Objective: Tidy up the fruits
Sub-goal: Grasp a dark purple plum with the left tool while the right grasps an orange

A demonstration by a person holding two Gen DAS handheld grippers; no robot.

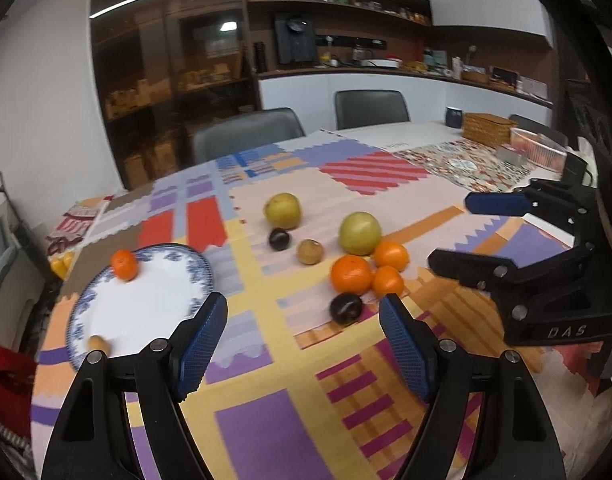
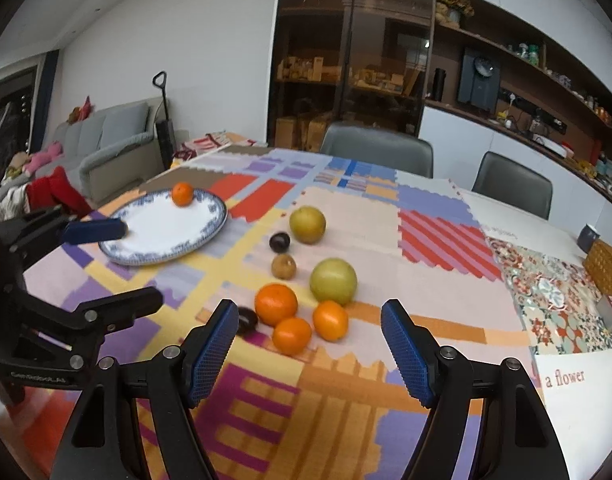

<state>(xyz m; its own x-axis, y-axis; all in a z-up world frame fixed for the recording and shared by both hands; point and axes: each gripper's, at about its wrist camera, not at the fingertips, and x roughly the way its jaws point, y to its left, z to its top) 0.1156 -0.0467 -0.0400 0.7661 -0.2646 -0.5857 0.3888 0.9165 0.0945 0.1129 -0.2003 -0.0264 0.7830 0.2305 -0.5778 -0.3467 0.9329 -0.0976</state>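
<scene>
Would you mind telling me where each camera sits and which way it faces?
Left wrist: on the left gripper, facing across the table toward the plate and fruit; its own open jaws show, with the right gripper alongside.
Right wrist: on the right gripper, facing the oranges; its open jaws and the left gripper show.
Shared: plate, fruit, tablecloth.

1. My left gripper [image 1: 301,338] is a black frame; its fingers [image 1: 203,344] wear blue cross-hatched pads.
2. Behind each of my fingers, silver round screws sit at the linkage joints.
3. My right gripper [image 2: 306,344] looks alike, with "DAS" lettered on its black body behind the fingers.
</scene>
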